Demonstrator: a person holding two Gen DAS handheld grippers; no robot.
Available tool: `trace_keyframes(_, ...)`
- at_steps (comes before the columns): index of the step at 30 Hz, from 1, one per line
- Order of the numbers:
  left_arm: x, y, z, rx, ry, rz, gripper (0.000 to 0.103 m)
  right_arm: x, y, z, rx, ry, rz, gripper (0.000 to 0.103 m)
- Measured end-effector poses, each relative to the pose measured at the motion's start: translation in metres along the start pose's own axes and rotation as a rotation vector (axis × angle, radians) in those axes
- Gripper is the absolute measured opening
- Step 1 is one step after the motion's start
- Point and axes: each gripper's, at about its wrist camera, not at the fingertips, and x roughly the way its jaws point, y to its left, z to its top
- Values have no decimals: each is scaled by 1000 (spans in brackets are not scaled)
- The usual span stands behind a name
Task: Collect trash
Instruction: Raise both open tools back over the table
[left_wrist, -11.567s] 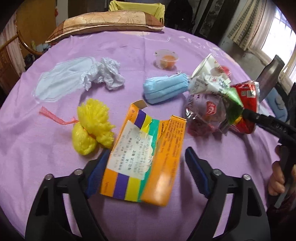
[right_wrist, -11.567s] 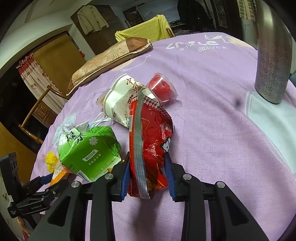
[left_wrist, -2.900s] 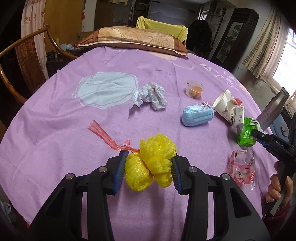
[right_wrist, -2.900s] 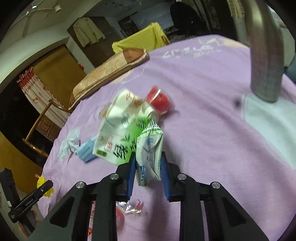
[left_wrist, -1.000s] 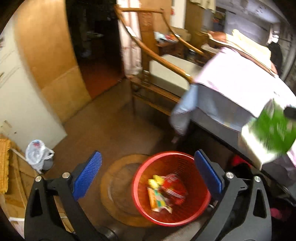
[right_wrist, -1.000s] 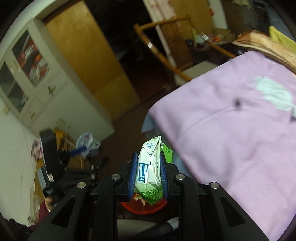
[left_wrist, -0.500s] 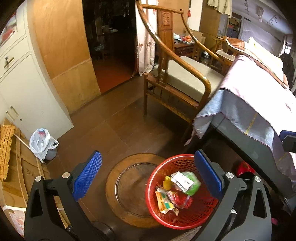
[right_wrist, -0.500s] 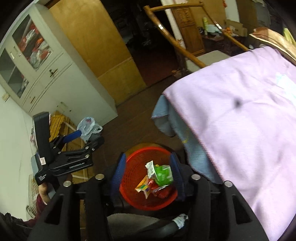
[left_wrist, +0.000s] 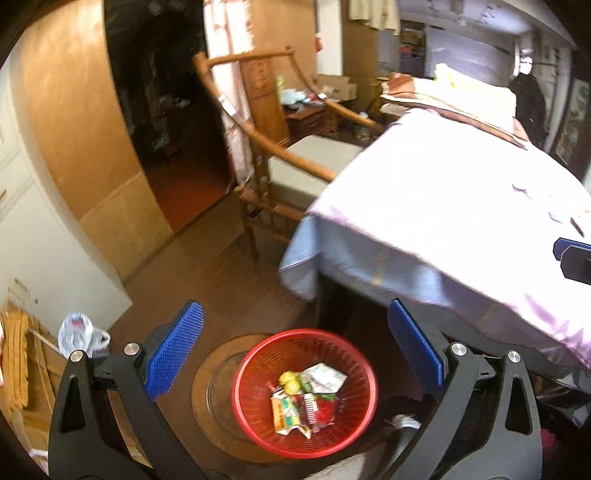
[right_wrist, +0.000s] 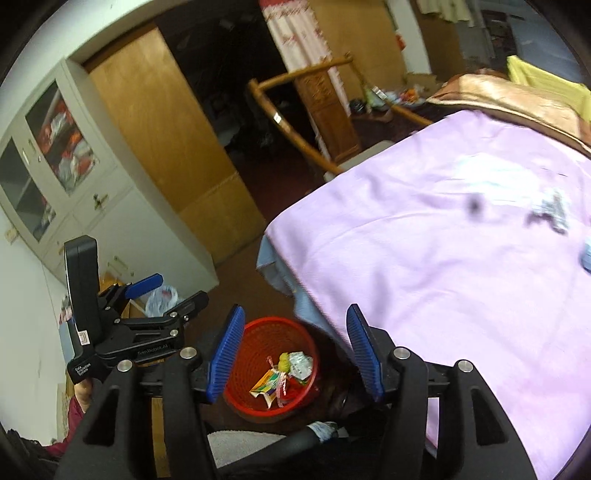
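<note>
One red mesh basket (left_wrist: 258, 428) stands on the floor on a round wooden disc (left_wrist: 207, 373), just beside the corner of one table under a lilac cloth (left_wrist: 443, 206); in it lies a small heap of trash: one orange-and-green flattened carton (left_wrist: 282, 411), one yellow foam net (left_wrist: 290, 382), one crumpled white-and-green pack (left_wrist: 325, 376) and one red wrapper (left_wrist: 325, 408). Two grippers are in view. The left gripper (left_wrist: 293, 354) is held above the floor and tilted down toward the basket, its two blue pads (left_wrist: 173, 352) spread wide with nothing between them; the basket and its heap show in the gap, well below the pads. The right gripper (right_wrist: 295, 354) also points down over the table's edge, its blue pads (right_wrist: 225, 354) parted and bare, the basket (right_wrist: 255, 339) seen between them and far beneath. On the cloth, blurred, lie one crumpled white tissue (right_wrist: 550, 212) and, cut by the frame edge, one blue thing (right_wrist: 586, 254) that cannot be made out. One wooden armchair (left_wrist: 280, 147) stands beside the table, and one white plastic bag (left_wrist: 79, 334) sits by a white cabinet (right_wrist: 55, 177)
</note>
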Motion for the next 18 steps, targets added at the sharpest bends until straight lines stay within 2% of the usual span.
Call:
trace_keyframes(3,-15,-32,5,46,-24,-29,96,-32,-21,-9,35,-68,-16,60)
trace_keyframes(5,-23,-55,9,73,-38,-52,96,-52,-33,-15,59,-115,-31,65)
trace_keyframes(10,-37,-121,11,157,-56,-120,96,-112,-86,-39,147,-240,-90,70)
trace_keyframes(18,-22,-235,19,301,-20,-273,96,-174,-196,-77,350,-352,-264,73)
